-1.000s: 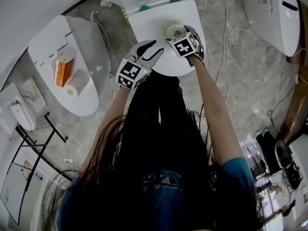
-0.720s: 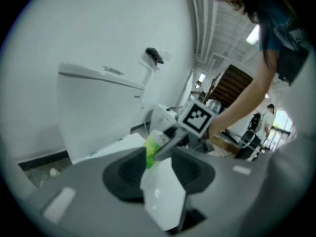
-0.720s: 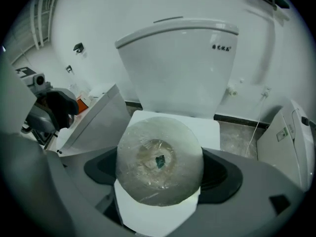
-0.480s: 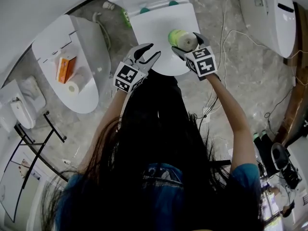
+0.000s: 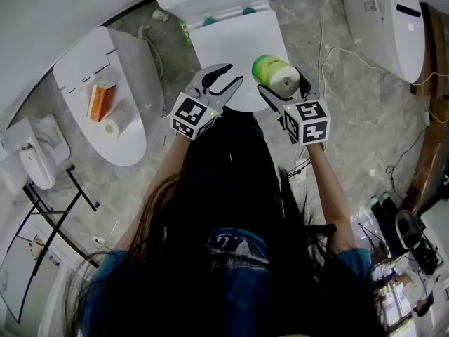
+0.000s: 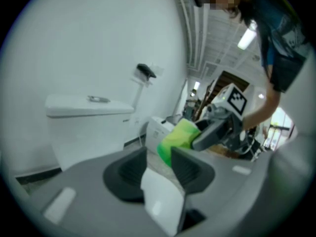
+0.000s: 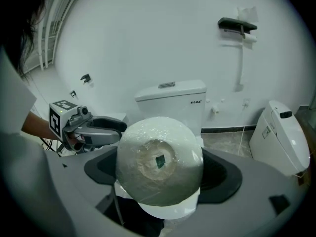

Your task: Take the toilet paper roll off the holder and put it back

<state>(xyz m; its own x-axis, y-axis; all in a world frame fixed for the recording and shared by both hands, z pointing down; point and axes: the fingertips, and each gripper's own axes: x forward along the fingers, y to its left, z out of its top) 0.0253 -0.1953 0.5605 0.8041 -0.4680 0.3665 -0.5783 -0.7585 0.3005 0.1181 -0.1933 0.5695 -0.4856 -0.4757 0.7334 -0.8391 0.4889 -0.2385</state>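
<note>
The toilet paper roll, wrapped in green and clear plastic, is up in the air over the front edge of the white toilet lid. My right gripper is shut on it; in the right gripper view the roll's end fills the space between the jaws. My left gripper is open and empty, just left of the roll, and its view shows the green roll ahead. A black wall holder sits high on the white wall, right of the cistern, with nothing on its bar.
A second toilet at the left carries an orange box and another paper roll. A third white toilet stands at the upper right. Cables run over the marble floor between them.
My right gripper has lifted the roll off the toilet lid and carried it right and toward the person. The left gripper has barely moved and stays open.
</note>
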